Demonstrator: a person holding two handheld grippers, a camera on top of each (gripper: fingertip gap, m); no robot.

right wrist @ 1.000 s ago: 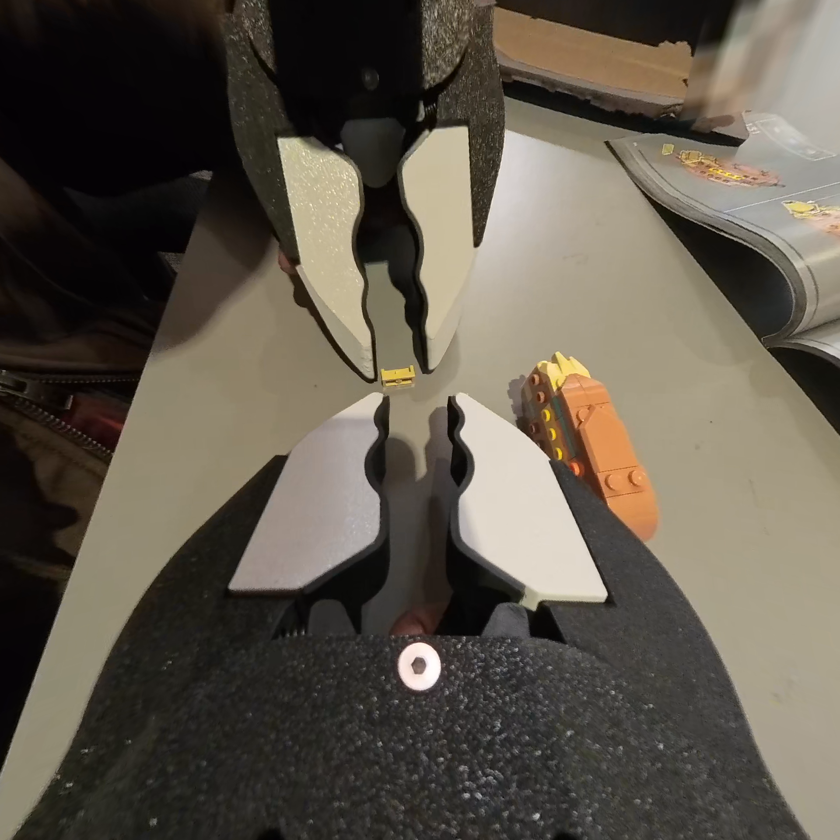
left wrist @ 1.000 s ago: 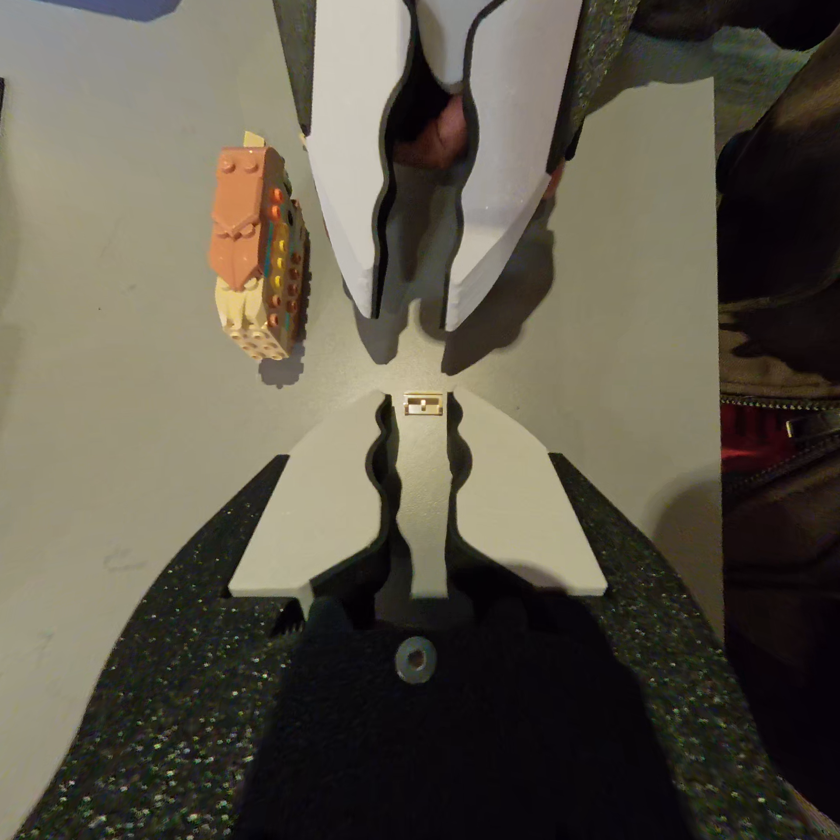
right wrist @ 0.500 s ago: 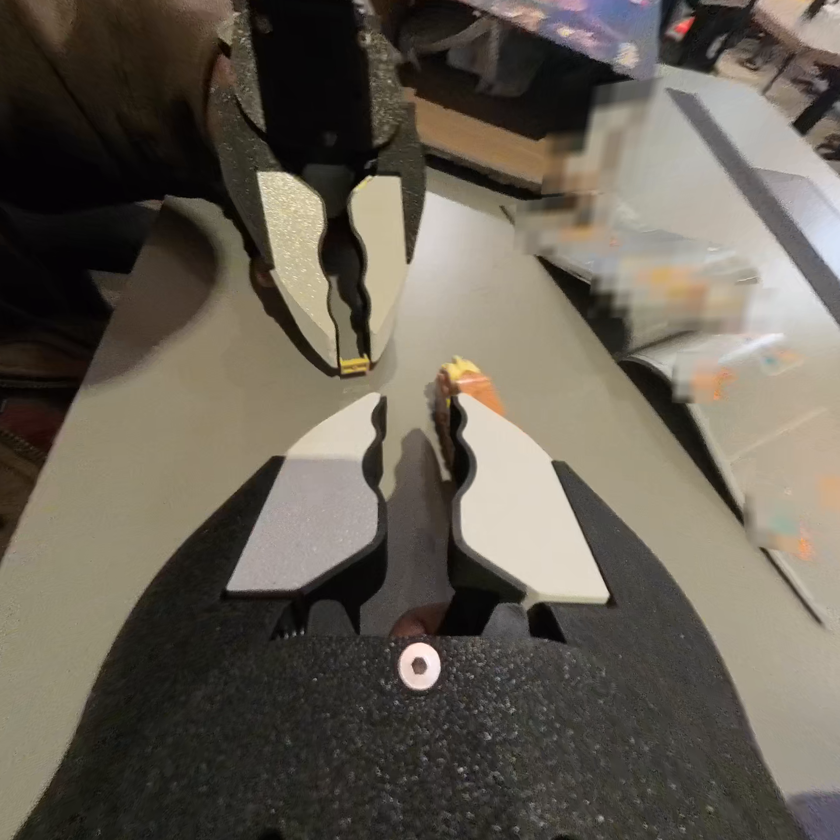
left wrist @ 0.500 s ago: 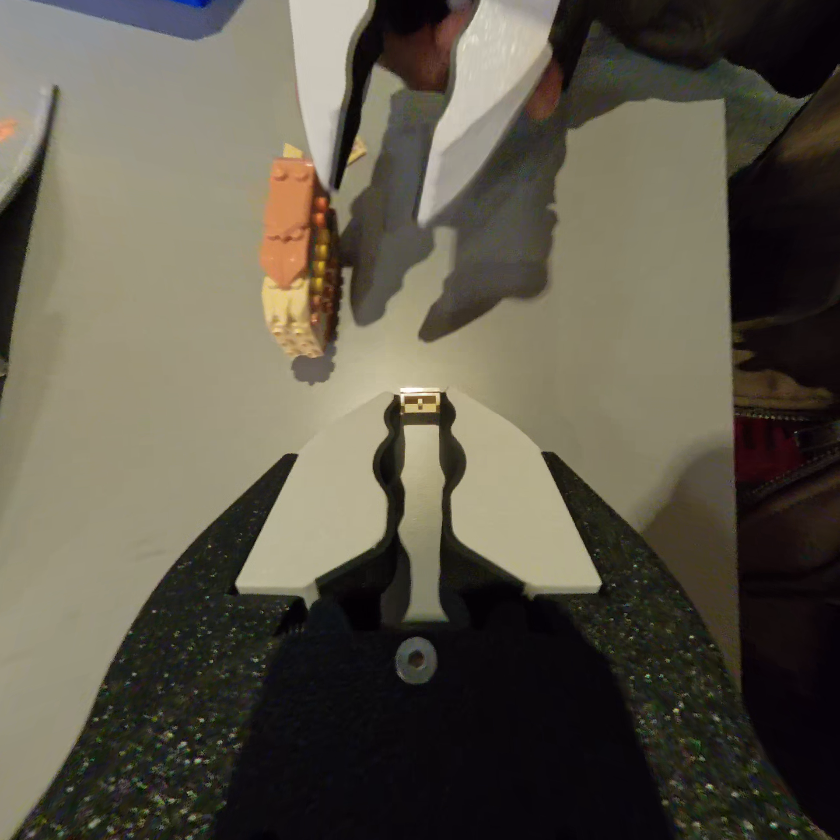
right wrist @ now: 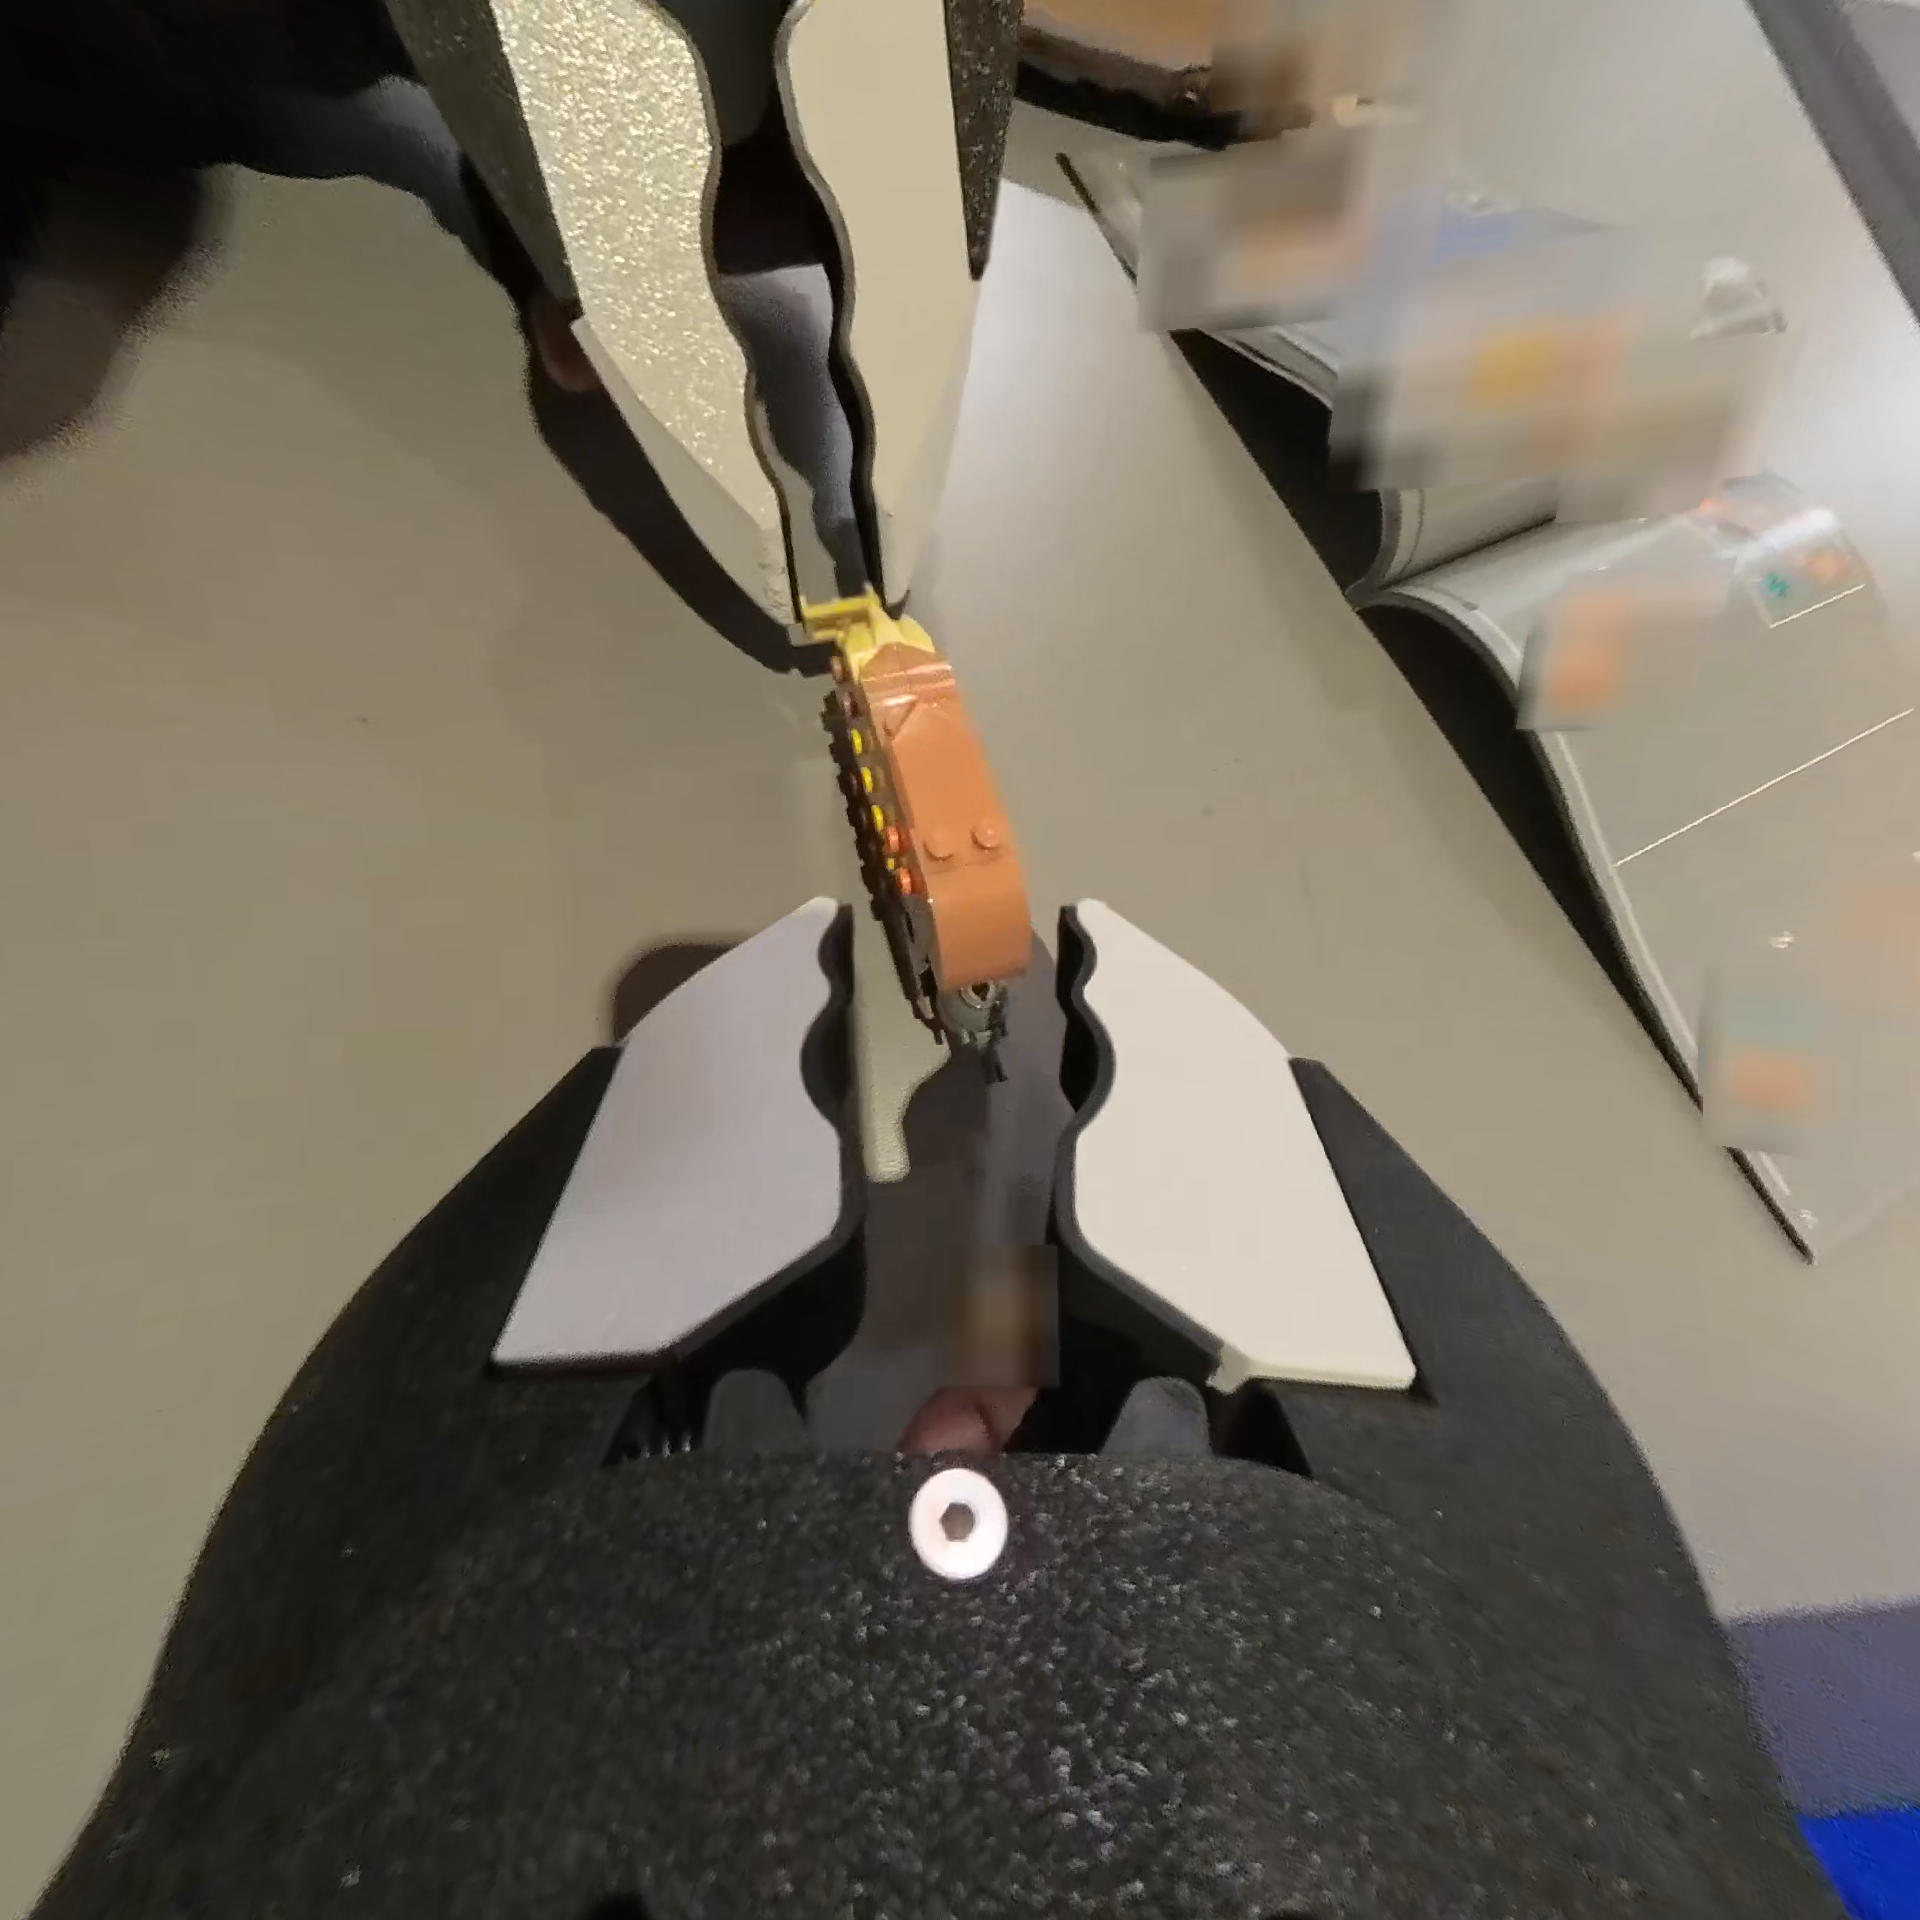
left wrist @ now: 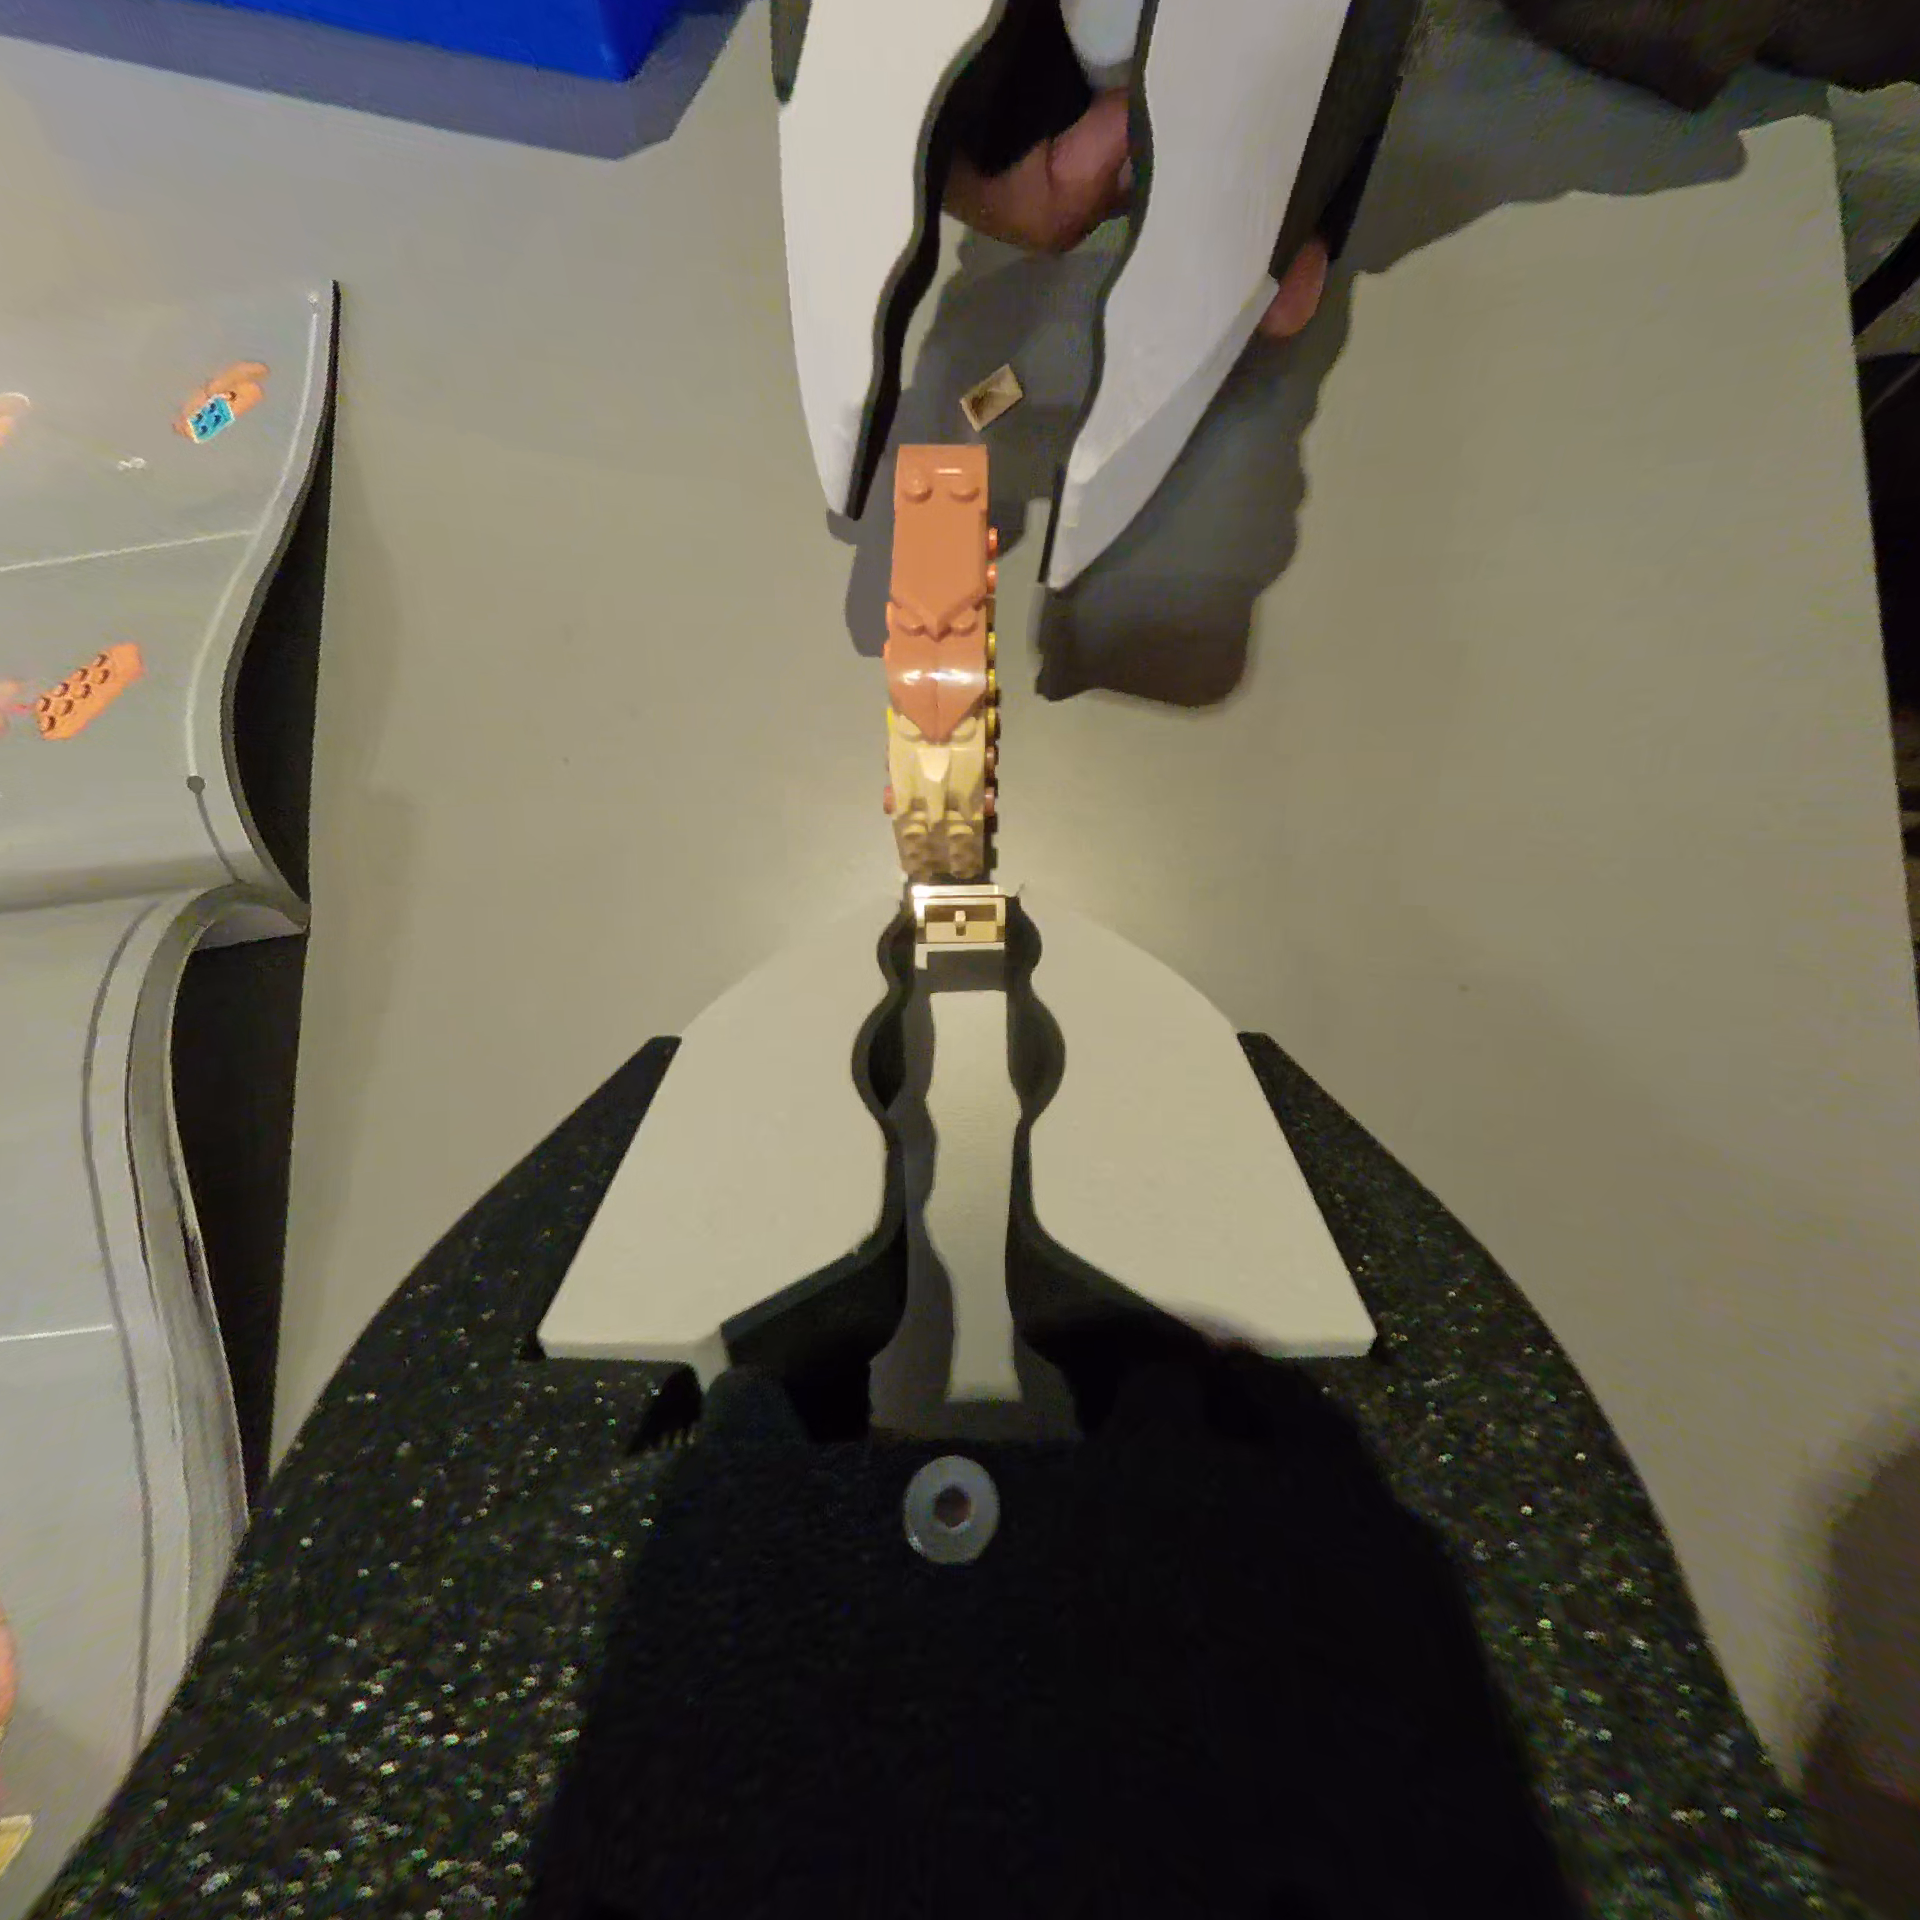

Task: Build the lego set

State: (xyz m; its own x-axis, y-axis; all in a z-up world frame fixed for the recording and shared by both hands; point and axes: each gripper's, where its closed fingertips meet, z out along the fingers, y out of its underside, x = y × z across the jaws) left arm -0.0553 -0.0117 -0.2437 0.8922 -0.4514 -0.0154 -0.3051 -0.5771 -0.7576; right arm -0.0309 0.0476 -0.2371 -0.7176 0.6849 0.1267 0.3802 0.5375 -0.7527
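Left gripper (left wrist: 958, 914) pinched a small tan lego piece (left wrist: 958, 921) at frame centre, touching the end of the brown-and-tan brick assembly (left wrist: 940, 665) on the grey table (left wrist: 582, 623). Right gripper (right wrist: 951, 920) was spread, straddling the assembly's far end. Open instruction booklet (left wrist: 114, 644) lay left; a loose tan tile (left wrist: 992, 395) sat between the right fingers.

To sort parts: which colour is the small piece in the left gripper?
Yellow small piece; right wrist view shows it best.
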